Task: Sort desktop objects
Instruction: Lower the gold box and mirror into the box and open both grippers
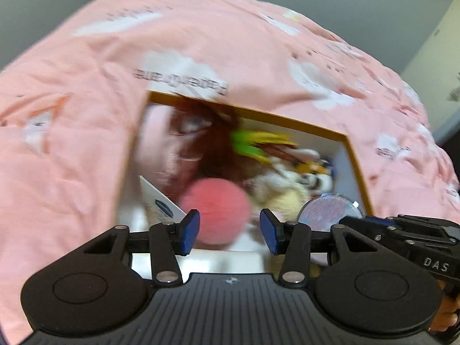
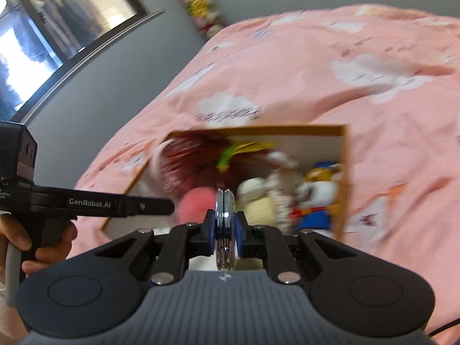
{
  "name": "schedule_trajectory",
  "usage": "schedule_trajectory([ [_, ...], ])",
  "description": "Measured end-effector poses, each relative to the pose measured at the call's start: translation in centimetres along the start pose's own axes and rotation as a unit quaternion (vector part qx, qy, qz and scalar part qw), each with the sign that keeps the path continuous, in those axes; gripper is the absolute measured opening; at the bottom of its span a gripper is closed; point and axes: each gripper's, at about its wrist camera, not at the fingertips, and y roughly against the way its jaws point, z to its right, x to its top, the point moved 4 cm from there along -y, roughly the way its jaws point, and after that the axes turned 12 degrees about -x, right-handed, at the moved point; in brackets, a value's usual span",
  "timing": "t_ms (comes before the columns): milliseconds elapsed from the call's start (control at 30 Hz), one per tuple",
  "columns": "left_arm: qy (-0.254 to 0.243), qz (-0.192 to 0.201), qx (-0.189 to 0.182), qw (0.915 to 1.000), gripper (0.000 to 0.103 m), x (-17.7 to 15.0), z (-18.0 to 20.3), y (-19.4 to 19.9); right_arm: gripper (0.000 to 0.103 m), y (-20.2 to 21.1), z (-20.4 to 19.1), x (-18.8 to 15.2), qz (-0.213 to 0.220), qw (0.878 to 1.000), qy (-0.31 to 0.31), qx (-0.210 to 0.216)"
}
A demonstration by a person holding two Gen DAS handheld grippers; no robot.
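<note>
One box (image 1: 356, 169) holds one pink ball (image 1: 218, 210); left jaws released, right jaws grasp one compact (image 2: 225, 218).

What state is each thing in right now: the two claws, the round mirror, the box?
Left claw: open, empty.
Right claw: shut on the compact mirror.
Compact mirror: closed, held edge-on above the box.
Box: open-topped, full of toys.
Pink ball: resting in box.

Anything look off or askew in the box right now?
Nothing looks damaged or spilled, though blur limits detail. The yellow-edged cardboard box is crammed with plush toys, and the right gripper holds a round silver compact mirror edge-on above it.
</note>
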Motion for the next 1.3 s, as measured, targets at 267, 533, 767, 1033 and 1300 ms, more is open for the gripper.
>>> schedule_trajectory([
  [267, 0.011, 0.026, -0.013, 0.9995, 0.054, -1.3, -2.0, 1.3, 0.015, -6.7, -3.5, -0.8, -0.095, 0.995, -0.001, 0.045],
  [533, 0.017, 0.055, -0.045, 0.9973, 0.054, -1.0, -2.2, 2.3, 0.015, -9.4, -4.4, -1.8, -0.156, 0.986, -0.018, 0.057],
  [767, 0.019, 0.062, -0.057, 0.9963, 0.054, -1.2, -2.3, 2.6, 0.023, -9.8, -4.1, -1.8, -0.179, 0.984, 0.01, 0.012],
  [1033, 0.003, 0.054, -0.048, 0.9974, 0.054, -1.9, -1.9, 2.5, 0.034, -11.0, -5.3, -2.0, -0.19, 0.976, 0.095, -0.047],
  [1300, -0.004, 0.042, -0.027, 0.9987, 0.054, -2.5, -1.6, 2.8, 0.034, -11.4, -5.6, -1.8, -0.185, 0.972, 0.121, -0.076],
])
